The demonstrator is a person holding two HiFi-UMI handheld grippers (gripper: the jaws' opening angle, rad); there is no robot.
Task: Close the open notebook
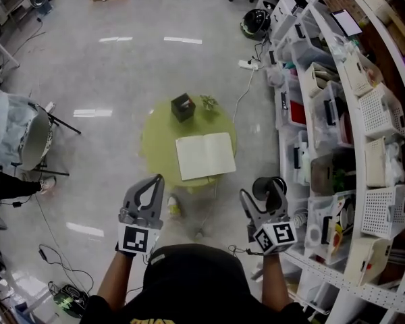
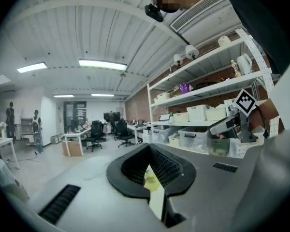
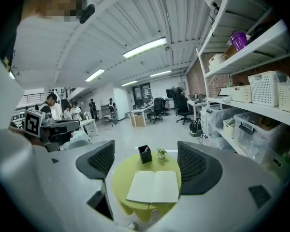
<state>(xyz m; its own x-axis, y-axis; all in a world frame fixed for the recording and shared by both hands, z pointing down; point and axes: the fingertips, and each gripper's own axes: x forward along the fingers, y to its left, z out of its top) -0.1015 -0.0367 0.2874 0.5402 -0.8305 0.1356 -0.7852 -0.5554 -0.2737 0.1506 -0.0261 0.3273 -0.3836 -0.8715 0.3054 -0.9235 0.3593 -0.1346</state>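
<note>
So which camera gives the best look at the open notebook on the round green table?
The right gripper view: the notebook lies whole and largest there, both pages framed between open jaws. The head view shows it whole from above, but smaller. The left gripper view gives only a pale sliver between its jaws.

An open notebook [image 1: 204, 155] is lying flat on the lower right part of a round yellow-green table [image 1: 158, 140] at the frame's centre, with a black box [image 1: 183, 106] and a small plant [image 1: 208, 102] sitting near the table's upper edge. Below the table in the frame, the left gripper [image 1: 155, 181] is hovering with jaws together and the right gripper [image 1: 262, 191] with jaws apart, both well apart from the notebook.
</note>
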